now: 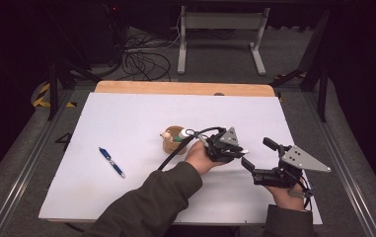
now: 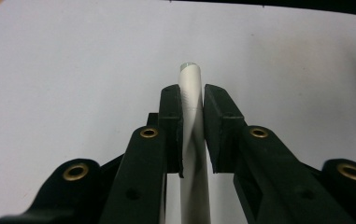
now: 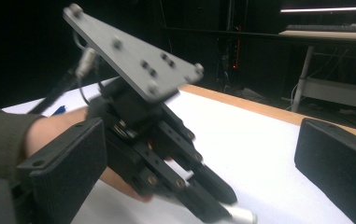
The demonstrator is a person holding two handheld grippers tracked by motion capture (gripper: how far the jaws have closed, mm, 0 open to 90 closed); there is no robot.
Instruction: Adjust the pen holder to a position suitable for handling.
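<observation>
1. While the cup [image 1: 173,139] at the table's [image 1: 126,118] middle already holds some pens, the left gripper [image 1: 239,151] clamps a white pen [image 2: 190,105] just right of it.
2. The right gripper [image 1: 257,155] waits open, near the front-right corner.
3. Left: the white pen and the blue pen [image 1: 111,162], toward the left edge.

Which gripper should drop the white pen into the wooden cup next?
Left. The left gripper is already shut on the white pen and sits beside the wooden cup. The right gripper is open, holds nothing and is farther away.
</observation>
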